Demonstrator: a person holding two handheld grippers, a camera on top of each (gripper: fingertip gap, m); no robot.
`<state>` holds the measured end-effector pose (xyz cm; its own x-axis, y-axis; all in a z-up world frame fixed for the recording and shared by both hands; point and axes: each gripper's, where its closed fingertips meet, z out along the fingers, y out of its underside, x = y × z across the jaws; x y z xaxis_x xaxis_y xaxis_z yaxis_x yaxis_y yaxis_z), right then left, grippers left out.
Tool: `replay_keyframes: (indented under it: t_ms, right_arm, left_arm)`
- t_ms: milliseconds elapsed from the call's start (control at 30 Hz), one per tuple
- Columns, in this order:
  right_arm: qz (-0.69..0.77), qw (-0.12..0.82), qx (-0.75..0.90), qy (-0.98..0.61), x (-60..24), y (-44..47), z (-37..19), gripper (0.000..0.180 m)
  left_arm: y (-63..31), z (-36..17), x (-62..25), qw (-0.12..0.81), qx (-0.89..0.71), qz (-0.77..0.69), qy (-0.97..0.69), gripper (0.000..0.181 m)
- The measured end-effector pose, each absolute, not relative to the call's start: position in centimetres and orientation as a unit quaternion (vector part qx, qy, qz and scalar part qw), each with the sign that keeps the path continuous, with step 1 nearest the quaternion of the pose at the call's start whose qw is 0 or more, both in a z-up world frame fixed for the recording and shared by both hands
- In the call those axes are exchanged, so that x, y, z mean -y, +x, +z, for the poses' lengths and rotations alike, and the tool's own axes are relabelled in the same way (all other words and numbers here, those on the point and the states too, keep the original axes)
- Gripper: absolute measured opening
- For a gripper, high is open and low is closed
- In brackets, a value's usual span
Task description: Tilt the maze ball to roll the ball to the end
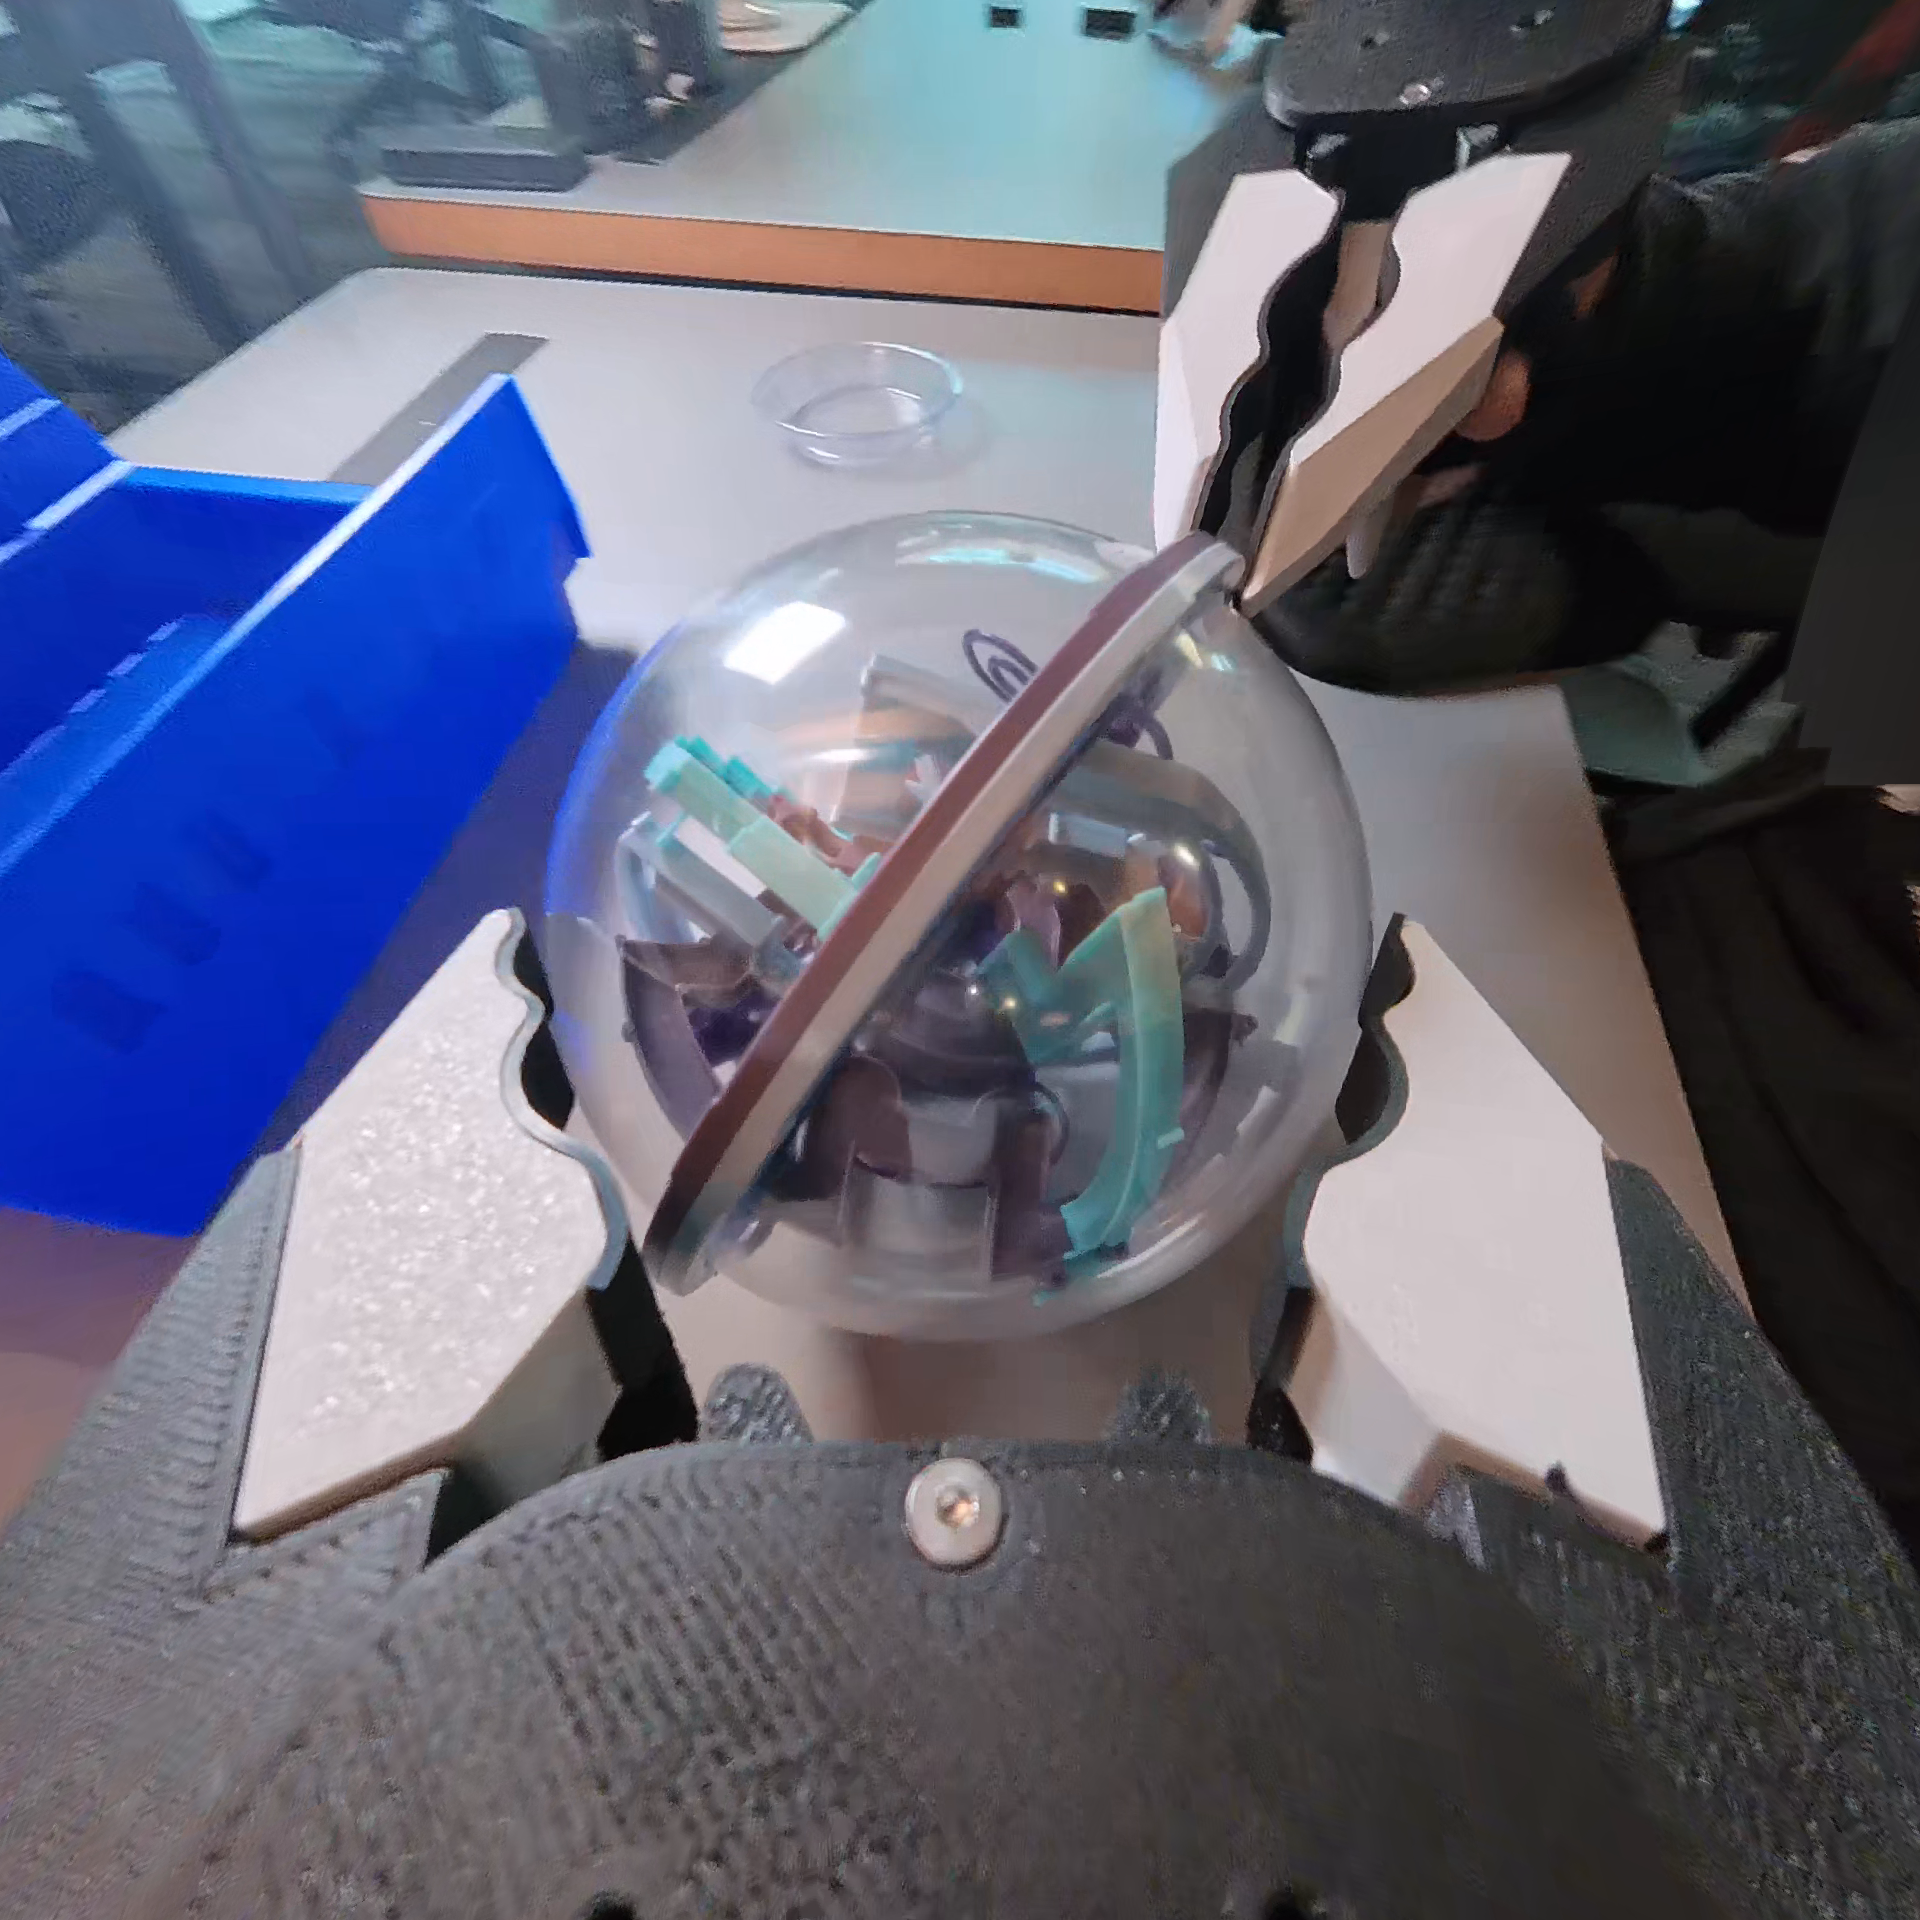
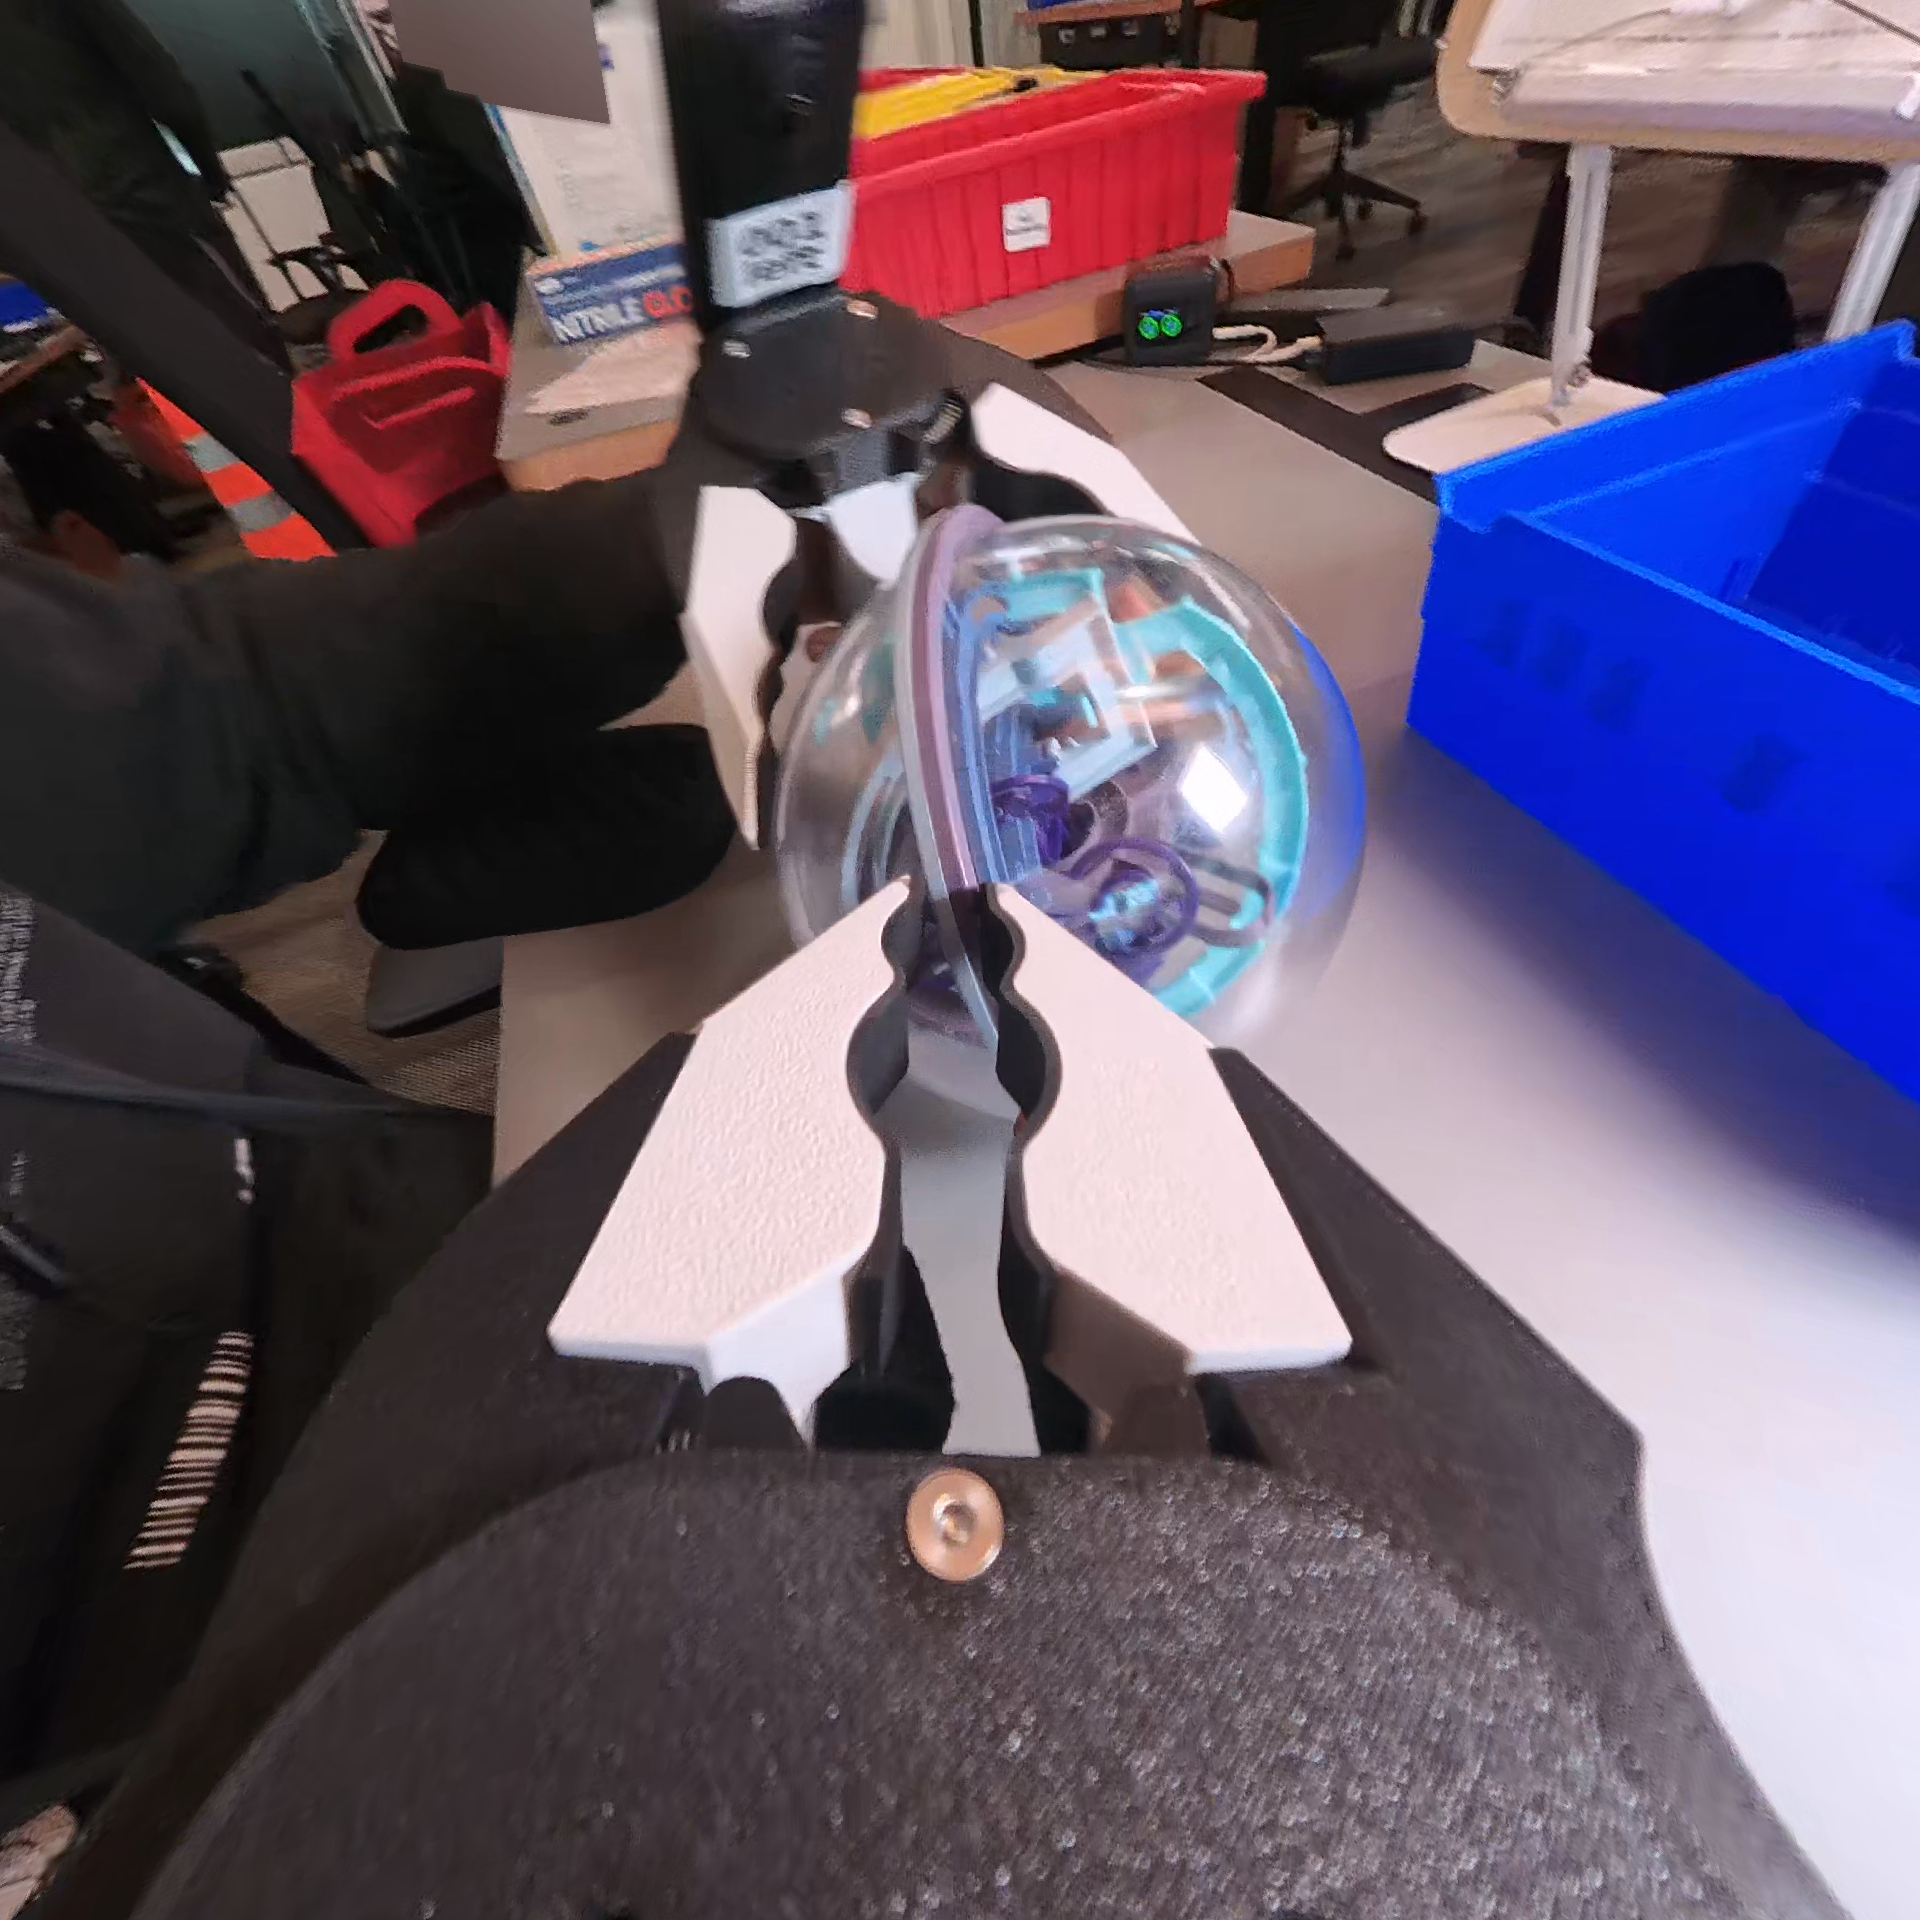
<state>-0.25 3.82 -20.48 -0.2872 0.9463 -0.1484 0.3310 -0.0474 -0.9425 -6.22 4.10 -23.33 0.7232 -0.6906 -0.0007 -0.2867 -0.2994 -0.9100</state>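
While both claws are working on it, the scene is reading as follows.

Maze ball: a clear plastic sphere, the maze ball (image 1: 956, 925), is sitting low over the pale bench (image 1: 665, 416), with teal, grey and purple tracks inside and a dark rim running around its middle at a slant.

Small ball: it is not possible to pick it out among the tracks.

Left claw: the left claw (image 1: 956, 997) is spreading wide, its white fingers (image 1: 416, 1195) cradling the sphere on either side and pressing its walls.

Right claw: the right claw (image 2: 954, 914) is pinching the sphere's rim, its fingers nearly together on the thin edge.

Blue bin: a blue bin (image 1: 260, 790) is standing just beside the sphere; its compartments are showing nothing inside from here.

Clear dish: a clear dish (image 1: 862, 400) is lying farther back on the bench, apparently holding nothing.

Red bin: a red bin (image 2: 1049, 187) is sitting on another surface behind, with something yellow in it.

Writing: a white sticker is showing on the red bin and a coded label on the left claw's handle; a printed box is lying nearby.
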Motion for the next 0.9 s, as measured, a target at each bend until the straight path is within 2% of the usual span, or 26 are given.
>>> replay_keyframes:
  t_ms: [67, 233, 367, 600, 733, 900]
  right_arm:
    - [0.523, 0.3, 0.629, -0.491, -3.0, -0.1, -19.9, 0.013]
    - [0.565, 0.322, 0.673, -0.351, -3.0, 2.0, -17.8, 0.049]
    - [0.541, 0.317, 0.709, -0.323, -7.3, 2.6, -20.7, 0.083]
    - [0.528, 0.273, 0.742, -0.309, -10.0, 1.7, -25.0, 0.098]
    - [0.527, 0.262, 0.754, -0.292, -10.1, 1.2, -25.7, 0.102]
    - [0.539, 0.252, 0.751, -0.285, -9.5, 0.6, -26.5, 0.097]
  left_arm:
    - [-6.2, -23.6, -3.9, 0.48, -0.338, -0.235, -0.775, 0.15]
    - [-6.3, -23.4, -4.5, 0.465, -0.362, -0.29, -0.754, 0.141]
    - [-5.6, -22.8, -5.4, 0.466, -0.369, -0.311, -0.741, 0.134]
    - [-4.4, -22.6, -6.4, 0.473, -0.373, -0.311, -0.736, 0.134]
    - [-5.0, -21.9, -6.2, 0.537, -0.293, -0.258, -0.748, 0.139]
    - [-4.8, -26.4, -4.8, 0.521, -0.169, -0.227, -0.805, 0.155]
